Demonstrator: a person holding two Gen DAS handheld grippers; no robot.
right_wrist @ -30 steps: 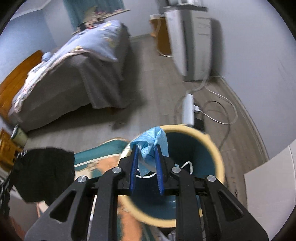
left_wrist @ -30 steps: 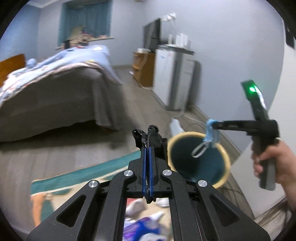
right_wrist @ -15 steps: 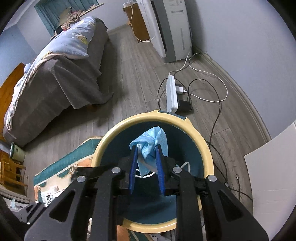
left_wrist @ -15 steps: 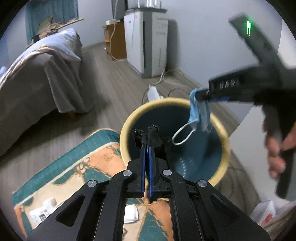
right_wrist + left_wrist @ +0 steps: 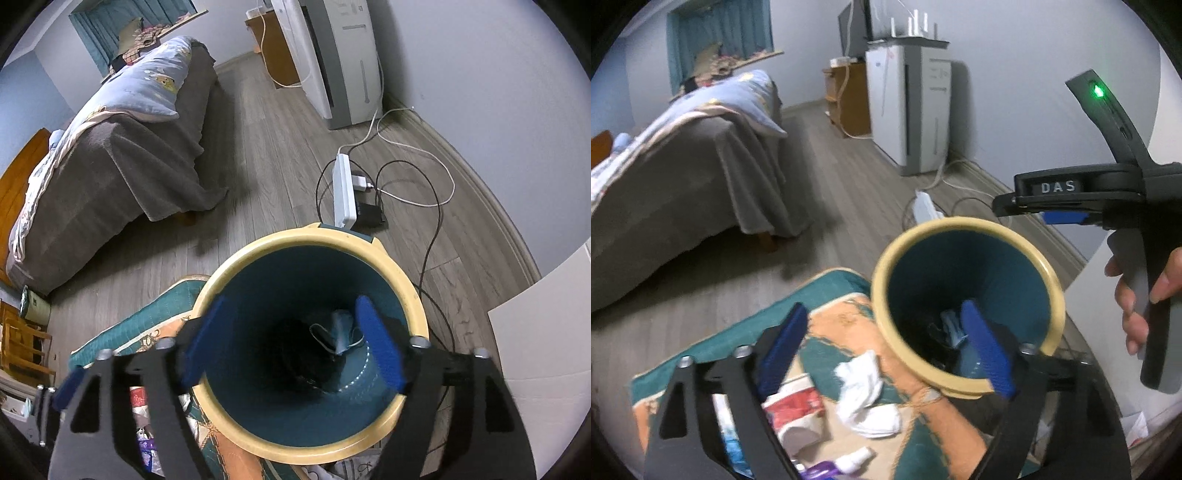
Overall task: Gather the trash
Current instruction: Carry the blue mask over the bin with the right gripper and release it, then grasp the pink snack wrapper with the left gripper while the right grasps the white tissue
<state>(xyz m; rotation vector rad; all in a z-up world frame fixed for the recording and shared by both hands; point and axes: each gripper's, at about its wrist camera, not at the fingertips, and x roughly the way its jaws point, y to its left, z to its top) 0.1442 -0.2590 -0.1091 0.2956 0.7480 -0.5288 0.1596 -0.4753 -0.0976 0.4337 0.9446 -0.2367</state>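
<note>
Tools both stand wide apart and hold nothing. The right tool (image 5: 291,343) hangs over the mouth of the bin (image 5: 402,284), its blue pads (image 5: 380,350) spread nearly across the opening; from the left camera its body reads "DAS" in white letters and shows a green light, with the right hand (image 5: 1145,295) around the grip. The left tool (image 5: 882,350) has one pad over the rug (image 5: 849,314) and the other over the bin's near rim. A blue mask (image 5: 341,330) with white ear loops lies deep in the bin, against its right wall, free of both tools. The bin is a round tapered tub, teal inside with a smooth cream rim. On the patterned teal and orange rug beside it lie a crumpled white tissue (image 5: 866,391) and a red and white cup (image 5: 796,410) on its side.
</note>
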